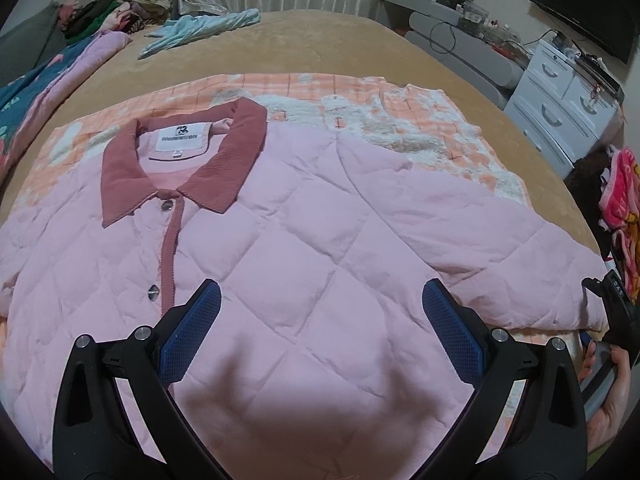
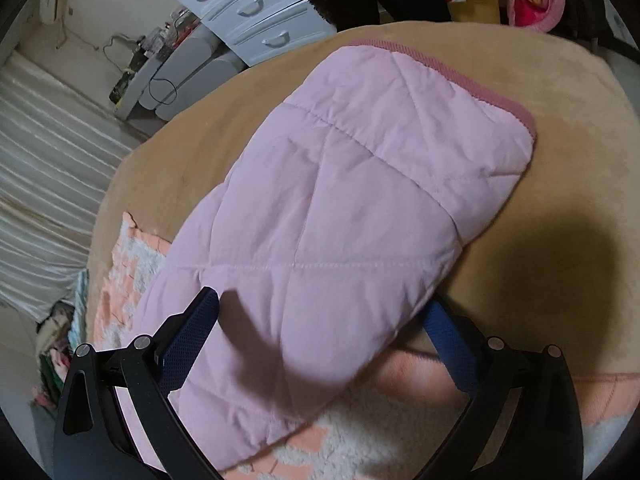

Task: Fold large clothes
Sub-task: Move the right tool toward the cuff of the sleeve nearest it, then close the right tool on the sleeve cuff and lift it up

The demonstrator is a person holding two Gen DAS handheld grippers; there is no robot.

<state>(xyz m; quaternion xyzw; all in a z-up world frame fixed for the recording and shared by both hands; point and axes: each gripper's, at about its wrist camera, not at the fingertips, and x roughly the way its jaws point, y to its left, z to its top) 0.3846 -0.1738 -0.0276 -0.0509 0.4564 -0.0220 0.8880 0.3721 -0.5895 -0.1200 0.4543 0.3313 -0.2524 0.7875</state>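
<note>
A pink quilted jacket [image 1: 304,240] with a dark pink corduroy collar [image 1: 180,160] lies flat and face up, snapped shut, on an orange-and-white fleece blanket [image 1: 400,120]. My left gripper [image 1: 320,292] hovers open over the jacket's front panel, right of the button placket, with nothing between its fingers. In the right wrist view the jacket's sleeve [image 2: 344,184] stretches away to its ribbed cuff [image 2: 480,92]. My right gripper [image 2: 320,302] is open and straddles the sleeve's near end. The sleeve's edge hides its right fingertip.
The tan bed cover [image 1: 320,44] reaches the bed's edges. A light blue garment [image 1: 200,32] and piled clothes [image 1: 112,12] lie at the far left. White drawers [image 1: 560,100] and a pink blanket [image 1: 620,200] stand at the right. A hand [image 1: 608,384] holds the other gripper.
</note>
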